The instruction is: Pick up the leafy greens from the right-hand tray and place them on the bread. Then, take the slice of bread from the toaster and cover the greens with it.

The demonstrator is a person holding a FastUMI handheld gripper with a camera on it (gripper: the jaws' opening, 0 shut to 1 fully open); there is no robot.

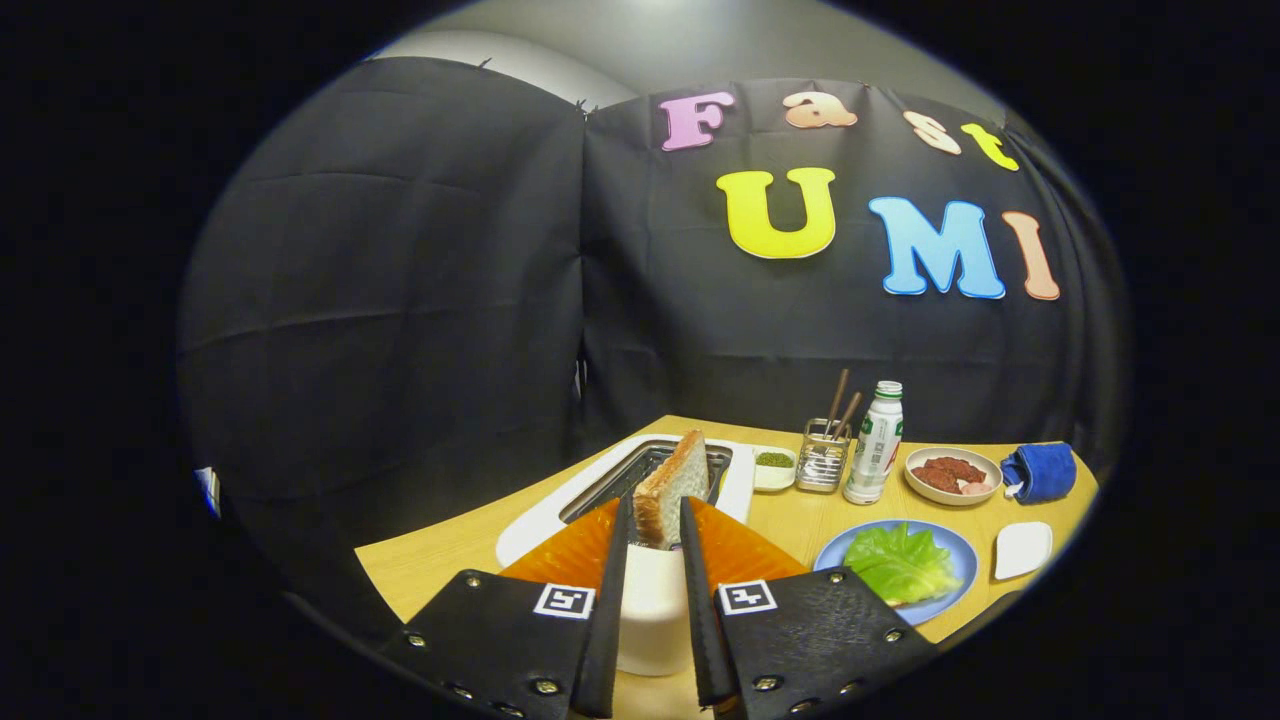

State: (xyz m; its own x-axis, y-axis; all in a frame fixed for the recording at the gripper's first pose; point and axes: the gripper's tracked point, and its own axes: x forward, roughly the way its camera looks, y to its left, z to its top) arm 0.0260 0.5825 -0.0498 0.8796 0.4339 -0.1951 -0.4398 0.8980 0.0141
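Gripper view: claw [655,515] seemingly pinching bread slice [672,485] standing in toaster [640,480].

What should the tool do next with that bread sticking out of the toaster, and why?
Probably lift straight up. The tool has both fingers pressed on the bread slice, which is still partly down in the toaster slot. The greens already lie on the blue plate nearby, so the slice must come free before it can cover them.
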